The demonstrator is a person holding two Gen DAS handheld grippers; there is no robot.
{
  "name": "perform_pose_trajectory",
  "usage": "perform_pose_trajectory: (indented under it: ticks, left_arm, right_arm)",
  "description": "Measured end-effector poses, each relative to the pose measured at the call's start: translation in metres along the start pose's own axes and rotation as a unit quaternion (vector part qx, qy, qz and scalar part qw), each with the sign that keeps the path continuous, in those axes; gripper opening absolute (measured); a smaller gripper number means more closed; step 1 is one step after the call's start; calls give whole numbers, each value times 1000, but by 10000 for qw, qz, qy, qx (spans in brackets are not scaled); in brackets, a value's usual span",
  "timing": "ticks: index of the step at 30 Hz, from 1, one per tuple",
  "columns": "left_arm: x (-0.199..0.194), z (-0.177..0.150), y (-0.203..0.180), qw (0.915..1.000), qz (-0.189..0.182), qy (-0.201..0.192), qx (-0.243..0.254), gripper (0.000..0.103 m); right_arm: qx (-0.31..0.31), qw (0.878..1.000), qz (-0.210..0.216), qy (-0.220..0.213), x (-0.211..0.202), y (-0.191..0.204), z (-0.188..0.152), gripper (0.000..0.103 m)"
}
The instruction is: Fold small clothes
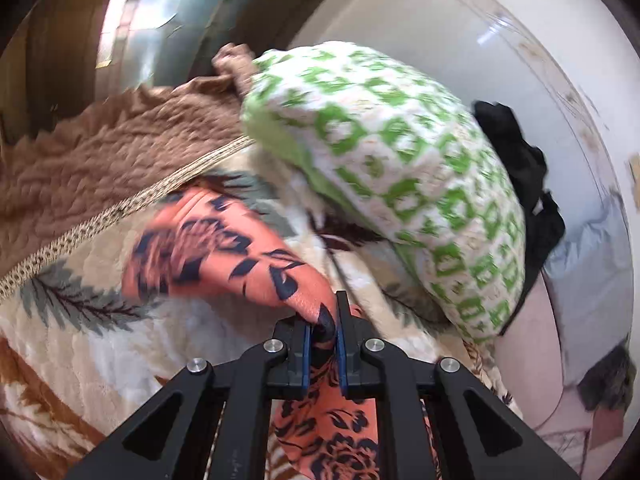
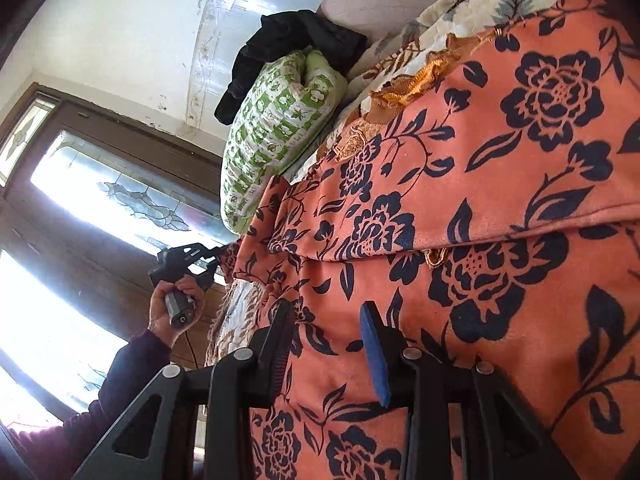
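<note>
Left tongs (image 1: 323, 340) clamp orange floral cloth (image 1: 224, 256) | right tongs (image 2: 328, 352) agape over it

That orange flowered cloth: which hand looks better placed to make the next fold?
Left, probably. The left gripper is already shut on the orange flowered cloth, so it can carry that edge over. The right gripper is open, holding nothing.

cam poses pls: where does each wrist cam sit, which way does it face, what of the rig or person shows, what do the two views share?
Left wrist: behind the left claw, facing along its fingers across the blanket toward the green pillow; the claw is shut on the orange cloth.
Right wrist: behind the open right claw, rolled sideways, close over the orange cloth, facing the window; shows the person's hand holding the left claw.
Shared: orange cloth, green pillow, black clothes, blanket.
</note>
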State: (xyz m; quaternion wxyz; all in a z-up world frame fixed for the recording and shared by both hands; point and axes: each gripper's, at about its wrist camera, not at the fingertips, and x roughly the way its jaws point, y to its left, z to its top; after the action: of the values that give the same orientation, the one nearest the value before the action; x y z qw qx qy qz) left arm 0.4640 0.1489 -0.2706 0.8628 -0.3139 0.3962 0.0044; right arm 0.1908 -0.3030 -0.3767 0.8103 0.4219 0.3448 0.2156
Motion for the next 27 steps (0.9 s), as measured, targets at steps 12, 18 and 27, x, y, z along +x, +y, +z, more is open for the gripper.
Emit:
perform_pose_trajectory:
  ticks: [12,18,27]
  left_arm:
    - [-80,-184,-300,9237,-683,584,3724,15]
    - [-72,-275,-331,8642,-781,1669,4682,68]
    - [-99,-231,-224,8814,378,-213,4703,78]
  right_arm:
    - [921,9666,-181,-2385,-202,-28,82,40]
    - [1305,9444,-422,-2988,-259,-36,87,89]
    - [849,9728,-875,-1969,-207,-20,84,87]
